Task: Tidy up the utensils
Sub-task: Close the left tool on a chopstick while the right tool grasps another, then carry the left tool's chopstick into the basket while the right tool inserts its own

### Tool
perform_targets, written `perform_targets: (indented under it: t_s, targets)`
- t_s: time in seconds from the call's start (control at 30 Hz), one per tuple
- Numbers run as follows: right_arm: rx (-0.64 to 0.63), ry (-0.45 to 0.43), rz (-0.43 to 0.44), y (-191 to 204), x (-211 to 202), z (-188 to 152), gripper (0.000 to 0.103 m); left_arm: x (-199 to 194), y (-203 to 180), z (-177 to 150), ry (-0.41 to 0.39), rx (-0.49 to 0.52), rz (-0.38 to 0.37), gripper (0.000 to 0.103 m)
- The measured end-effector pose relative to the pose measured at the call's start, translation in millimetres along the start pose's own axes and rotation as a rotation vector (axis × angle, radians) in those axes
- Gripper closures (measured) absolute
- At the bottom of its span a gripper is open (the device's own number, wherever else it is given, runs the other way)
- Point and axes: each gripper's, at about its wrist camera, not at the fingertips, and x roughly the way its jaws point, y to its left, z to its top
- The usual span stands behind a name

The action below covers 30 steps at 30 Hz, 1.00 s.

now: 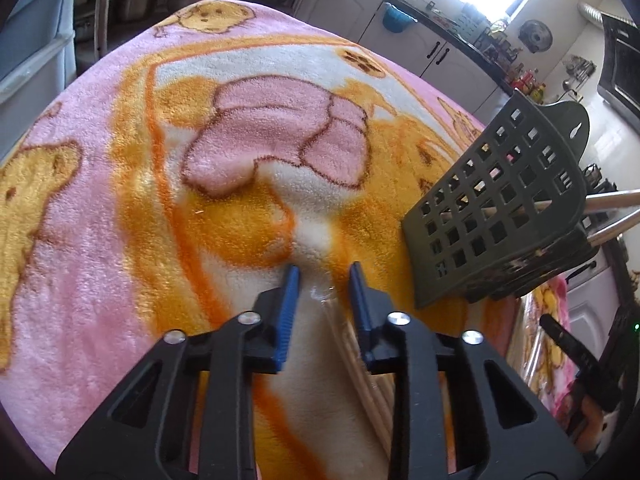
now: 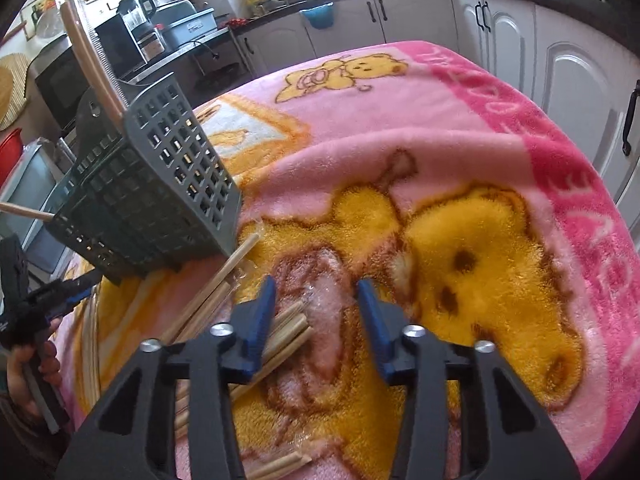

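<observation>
Both tongs are empty right now. Our right tongs (image 2: 316,292) are spread wide and hover low over the blanket-covered surface (image 2: 500,152). Our left tongs (image 1: 324,280) are parted about half way, also low over the blanket.

Nearest to us: loose wooden chopsticks (image 2: 280,336) lie in a messy pile on the blanket, just under and left of the right tongs' left finger. A few more lie closer to the camera. Some look wrapped in clear plastic; hard to be sure. In the left wrist view a bundle of sticks (image 1: 370,384) runs under the left tongs' right finger, not gripped.

Further out: the dark green perforated utensil basket (image 2: 160,188) sits tilted on the surface, left of the right tongs and right of the left ones. One long chopstick (image 2: 236,260) lies with its tip touching or just beside the basket's base. A couple of sticks already stand in the basket, plus two that poke out sideways.

Our read: we're mid-task, at the pick step. Some sticks are binned, most are on the blanket.

Next move calls for:
- shift the right tongs left so one stick or a small bundle sits between the fingers
- close fully, since sticks are thin and may roll or slip on the plush
- lift, tip upright, drop into the basket opening
- the basket looks unstable, so we may need the left tongs to steady it
</observation>
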Motion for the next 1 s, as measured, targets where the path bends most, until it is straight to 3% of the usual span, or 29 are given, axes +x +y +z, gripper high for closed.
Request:
perform_targets:
  t_s: [0.3,0.63,0.83,1.0]
  targets:
    - [0.024,-0.091,0.027,-1,-28,-2,0.099,-6,2,-2,-0.012,0.022,-0.005,0.099]
    - [-0.015,-0.211,0.099,16,-80,-1,0.100,-63,-5,-8,-0.156,0.018,-0.074,0.100]
    - [-0.045,-0.266,0.153,33,-108,-4,0.100,-108,-23,-17,-0.264,0.060,-0.103,0.100]
    - [-0.090,-0.294,0.190,50,-128,-6,0.100,-132,-40,-21,-0.308,0.086,-0.146,0.100]
